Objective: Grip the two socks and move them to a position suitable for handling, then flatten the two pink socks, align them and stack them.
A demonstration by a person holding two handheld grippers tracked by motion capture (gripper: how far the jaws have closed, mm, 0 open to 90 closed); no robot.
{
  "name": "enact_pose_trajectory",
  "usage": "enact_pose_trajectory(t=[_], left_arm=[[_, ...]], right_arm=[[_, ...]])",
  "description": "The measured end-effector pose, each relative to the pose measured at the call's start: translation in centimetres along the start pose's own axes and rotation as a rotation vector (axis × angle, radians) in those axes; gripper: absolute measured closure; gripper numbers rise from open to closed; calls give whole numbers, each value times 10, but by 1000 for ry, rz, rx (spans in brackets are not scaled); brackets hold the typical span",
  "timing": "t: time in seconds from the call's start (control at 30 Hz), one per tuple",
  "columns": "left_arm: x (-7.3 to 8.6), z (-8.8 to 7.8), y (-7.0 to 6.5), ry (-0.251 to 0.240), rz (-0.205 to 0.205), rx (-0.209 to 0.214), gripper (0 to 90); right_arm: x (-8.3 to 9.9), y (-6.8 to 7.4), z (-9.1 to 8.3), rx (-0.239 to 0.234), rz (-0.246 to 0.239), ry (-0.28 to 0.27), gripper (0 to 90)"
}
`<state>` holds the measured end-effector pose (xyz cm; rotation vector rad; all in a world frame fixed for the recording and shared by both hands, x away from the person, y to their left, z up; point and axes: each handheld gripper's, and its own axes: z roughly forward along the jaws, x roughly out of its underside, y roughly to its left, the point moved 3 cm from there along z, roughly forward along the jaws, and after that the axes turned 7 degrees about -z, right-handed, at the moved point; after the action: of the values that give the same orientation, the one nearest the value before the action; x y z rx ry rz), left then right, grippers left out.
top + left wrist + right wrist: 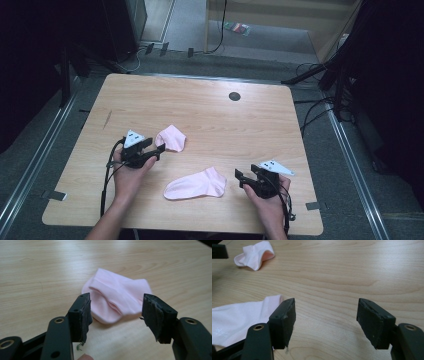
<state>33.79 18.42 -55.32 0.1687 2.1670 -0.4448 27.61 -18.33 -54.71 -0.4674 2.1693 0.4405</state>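
Note:
Two pink socks lie on the wooden table [215, 120]. One is folded over in a crumpled lump [171, 138] left of the middle; the other lies flat [196, 184] near the front. My left gripper [159, 149] is open right beside the crumpled sock, which in the left gripper view [117, 297] lies just beyond the spread jaws [116, 315], with no pad pressing on it. My right gripper [241, 179] stands open just right of the flat sock's cuff. In the right gripper view bare wood lies between the jaws [325, 320], and the flat sock [239, 317] is at their left.
A round black cable hole [234, 96] sits near the table's far edge, and a dark streak [107, 119] marks the left side. Cables [310, 112] trail over the floor to the right. The crumpled sock [254, 253] shows far off in the right gripper view.

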Motion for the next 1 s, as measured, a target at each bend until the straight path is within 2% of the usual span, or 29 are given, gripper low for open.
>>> enact_pose_trajectory(t=[0.03, 0.13, 0.3, 0.33, 0.37, 0.4, 0.47, 0.5, 0.57, 0.63, 0.67, 0.73, 0.77, 0.8, 0.83, 0.87, 1.0], left_arm=[[0, 0, 0, 0, 0, 0, 369], [-2, 16, 3, 30, -18, -36, 357], [0, 28, 3, 94, -7, -76, 352], [0, 29, 4, 101, -25, -78, 369], [0, 29, 4, 101, -25, -78, 384], [0, 29, 4, 102, -13, -103, 408], [0, 30, 0, 101, 1, -96, 474], [0, 30, 0, 101, 1, -96, 535], [1, 31, -4, 103, -5, -43, 679], [1, 31, -4, 105, -9, -30, 812], [1, 31, -6, 104, -6, -26, 829], [1, 30, -7, 119, -28, 8, 844], [1, 30, -7, 119, -28, 8, 849], [0, 29, -8, 120, -48, 36, 852], [0, 29, -8, 120, -48, 36, 853], [-1, 26, -14, 107, -60, 72, 854], [-4, 18, -34, 96, -43, 158, 854]], right_arm=[[0, 0, 0, 0, 0, 0, 318], [1, 0, 1, 0, -1, 5, 318], [2, 1, 2, -5, -1, 9, 318], [2, 1, 4, -4, -3, 12, 318], [2, 1, 4, -3, 3, 15, 319], [2, 0, 4, -4, 1, 14, 320], [3, 1, 4, -3, 4, 16, 322], [3, 1, 5, -3, 5, 16, 322], [3, 1, 6, -1, 6, 21, 324], [3, 2, 6, 0, 6, 22, 326], [3, 2, 6, -1, 5, 22, 326], [5, 2, 6, 1, 4, 28, 327], [5, 2, 6, 1, 4, 28, 327], [5, 1, 6, 6, 2, 29, 328], [5, 1, 6, 6, 2, 29, 328], [5, 0, 5, 7, 4, 26, 328], [4, 0, 5, 10, 2, 24, 329]])
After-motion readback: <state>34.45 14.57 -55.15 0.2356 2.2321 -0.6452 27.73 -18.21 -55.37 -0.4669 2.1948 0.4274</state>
